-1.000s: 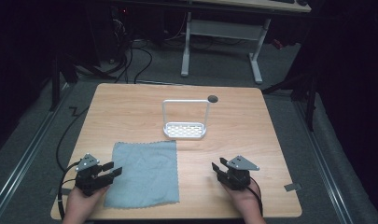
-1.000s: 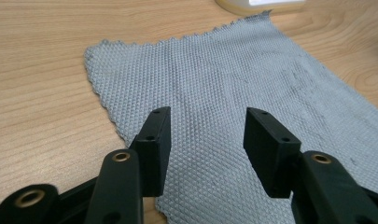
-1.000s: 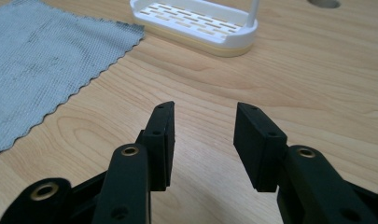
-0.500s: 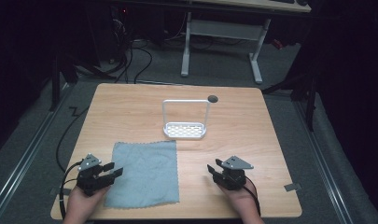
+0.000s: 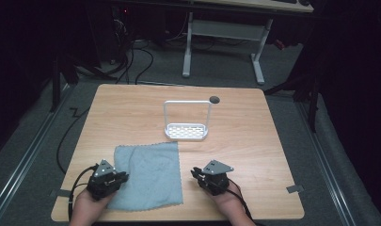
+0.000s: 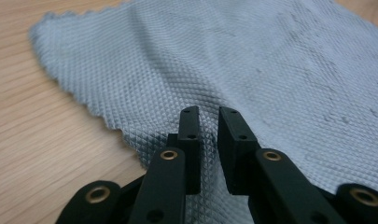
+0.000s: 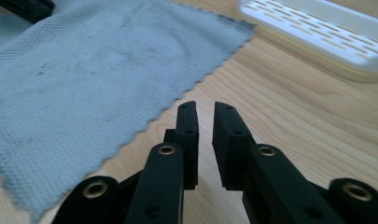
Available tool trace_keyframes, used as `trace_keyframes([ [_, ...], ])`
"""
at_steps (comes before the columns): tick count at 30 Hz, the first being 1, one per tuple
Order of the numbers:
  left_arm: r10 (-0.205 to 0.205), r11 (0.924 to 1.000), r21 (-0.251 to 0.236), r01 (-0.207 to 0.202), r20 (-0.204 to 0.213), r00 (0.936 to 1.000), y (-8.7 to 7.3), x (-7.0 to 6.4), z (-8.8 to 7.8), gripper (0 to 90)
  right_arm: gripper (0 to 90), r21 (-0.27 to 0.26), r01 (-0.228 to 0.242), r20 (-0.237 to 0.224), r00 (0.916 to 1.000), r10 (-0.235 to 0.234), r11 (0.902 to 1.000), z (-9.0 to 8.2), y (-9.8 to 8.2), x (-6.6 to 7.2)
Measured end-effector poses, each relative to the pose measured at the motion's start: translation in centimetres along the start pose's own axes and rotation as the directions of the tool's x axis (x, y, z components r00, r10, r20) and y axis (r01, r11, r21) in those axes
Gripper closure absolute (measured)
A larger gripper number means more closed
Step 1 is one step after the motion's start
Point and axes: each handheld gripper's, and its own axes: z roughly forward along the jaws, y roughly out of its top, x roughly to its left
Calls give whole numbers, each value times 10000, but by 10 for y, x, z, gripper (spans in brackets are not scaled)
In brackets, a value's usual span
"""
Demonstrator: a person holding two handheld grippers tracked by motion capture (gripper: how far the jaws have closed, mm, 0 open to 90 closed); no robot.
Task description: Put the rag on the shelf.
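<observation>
- The white rack (image 5: 186, 123) stood upright mid-table, its tall thin frame the one raised obstacle on the wooden table (image 5: 254, 155).
- The grey cloth (image 5: 149, 174) lay flat over the near-left area, no barrier to a pass above it.
- A strip of bare wood ran between the cloth's right edge and the right gripper (image 5: 201, 176), with clear tabletop from there up to the rack.
- Right of the rack, and behind it apart from a small dark disc (image 5: 214, 99), the table lay open.
- The left gripper (image 5: 118, 179) sat over the cloth's left edge, well apart from the rack.
</observation>
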Motion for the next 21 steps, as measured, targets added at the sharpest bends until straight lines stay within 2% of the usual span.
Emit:
trace_keyframes([
  [2, 387, 9992, 101, -388, 44, 9992, 3, -10, 3, 797, 816, 43, 149, -256, 9996, -148, 9999, 4, 2, 4],
  [6, 839, 9964, 134, -839, 60, 9965, 6, -21, 7, 797, 790, 373, 250, -503, 9985, -231, 9990, 15, 6, 10],
  [8, 867, 9961, 143, -868, 51, 9962, 6, -23, 7, 797, 770, 495, 236, -672, 9975, -202, 9985, 23, 8, 12],
  [15, 700, 9975, -15, -700, 68, 9975, 3, -23, 6, 797, 808, 807, 248, -496, 9986, -209, 9964, 52, 21, 12],
  [21, 596, 9982, -118, -595, 72, 9982, 1, -24, 5, 797, 885, 1035, 219, -480, 9987, -170, 9944, 55, 21, 10],
])
